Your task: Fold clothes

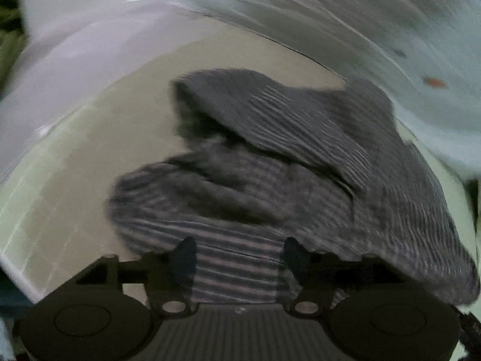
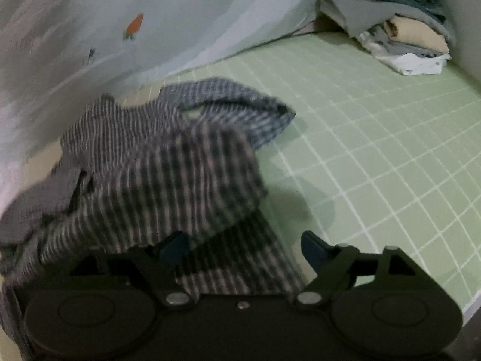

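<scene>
**Open mat on the right, cloth crowding the left**

In the right wrist view the green gridded mat (image 2: pixel 375 156) lies bare from centre to lower right, room to pass. The crumpled striped garment (image 2: pixel 156 165) fills the left half. A stack of folded clothes (image 2: pixel 399 30) blocks the upper right corner, and a pale curtain (image 2: pixel 186 15) closes the top.

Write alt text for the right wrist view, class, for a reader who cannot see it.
A crumpled grey striped garment lies heaped on a pale green gridded mat, with the right tool open just above its near edge, one fingertip over the cloth and the other over the mat. A stack of folded clothes sits in the far right corner, and a pale sheet with a carrot print hangs behind.
</scene>
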`<action>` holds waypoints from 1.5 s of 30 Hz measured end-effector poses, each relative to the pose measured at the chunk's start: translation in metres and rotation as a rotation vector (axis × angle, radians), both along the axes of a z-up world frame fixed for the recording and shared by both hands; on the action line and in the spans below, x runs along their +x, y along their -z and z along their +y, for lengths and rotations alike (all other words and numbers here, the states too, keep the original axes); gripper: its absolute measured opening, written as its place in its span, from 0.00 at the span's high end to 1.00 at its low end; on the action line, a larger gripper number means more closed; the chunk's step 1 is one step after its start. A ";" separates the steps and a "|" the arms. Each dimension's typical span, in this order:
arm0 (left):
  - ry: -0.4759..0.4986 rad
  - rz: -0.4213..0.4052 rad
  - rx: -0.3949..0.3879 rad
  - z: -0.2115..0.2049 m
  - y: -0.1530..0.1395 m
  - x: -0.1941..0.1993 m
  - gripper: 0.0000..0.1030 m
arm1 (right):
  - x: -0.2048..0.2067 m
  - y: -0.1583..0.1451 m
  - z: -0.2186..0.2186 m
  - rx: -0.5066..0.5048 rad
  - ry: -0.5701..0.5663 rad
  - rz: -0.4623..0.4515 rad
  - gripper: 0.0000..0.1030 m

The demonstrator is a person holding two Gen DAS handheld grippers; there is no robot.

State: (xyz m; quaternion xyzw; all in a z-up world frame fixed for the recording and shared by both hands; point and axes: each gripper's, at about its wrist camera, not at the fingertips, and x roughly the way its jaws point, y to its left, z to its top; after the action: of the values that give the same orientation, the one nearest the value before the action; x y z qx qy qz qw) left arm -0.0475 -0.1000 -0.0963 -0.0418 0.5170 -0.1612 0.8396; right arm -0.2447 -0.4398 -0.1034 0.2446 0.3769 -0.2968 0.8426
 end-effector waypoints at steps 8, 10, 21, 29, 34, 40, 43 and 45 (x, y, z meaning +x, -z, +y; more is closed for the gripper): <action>-0.019 0.026 0.184 -0.016 0.030 -0.008 0.68 | -0.005 0.007 0.013 -0.007 -0.052 0.050 0.17; -0.060 0.054 0.183 -0.001 0.034 -0.009 0.88 | -0.004 0.008 0.012 -0.003 -0.054 0.054 0.17; -0.503 0.058 0.276 0.118 0.013 -0.021 0.74 | 0.008 0.008 0.003 -0.036 -0.031 0.067 0.16; -0.569 -0.034 0.223 0.122 -0.016 -0.019 0.37 | 0.008 -0.025 -0.019 -0.167 0.097 -0.019 0.02; -0.516 -0.099 0.190 0.099 -0.035 -0.003 0.28 | 0.019 -0.040 -0.023 -0.213 0.080 -0.071 0.00; -0.492 -0.150 0.178 0.081 -0.047 0.027 0.25 | 0.037 -0.062 -0.024 -0.277 0.070 -0.130 0.00; -0.507 -0.139 0.163 0.078 -0.050 0.047 0.25 | 0.049 -0.074 -0.028 -0.307 0.060 -0.157 0.00; -0.527 -0.137 0.136 0.080 -0.056 0.058 0.24 | 0.058 -0.078 -0.033 -0.315 0.054 -0.166 0.00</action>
State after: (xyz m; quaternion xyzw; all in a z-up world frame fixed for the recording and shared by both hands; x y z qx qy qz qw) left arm 0.0100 -0.0196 -0.0404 -0.1075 0.4398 0.0955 0.8865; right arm -0.1864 -0.4727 -0.0259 0.1434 0.2482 -0.3536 0.8904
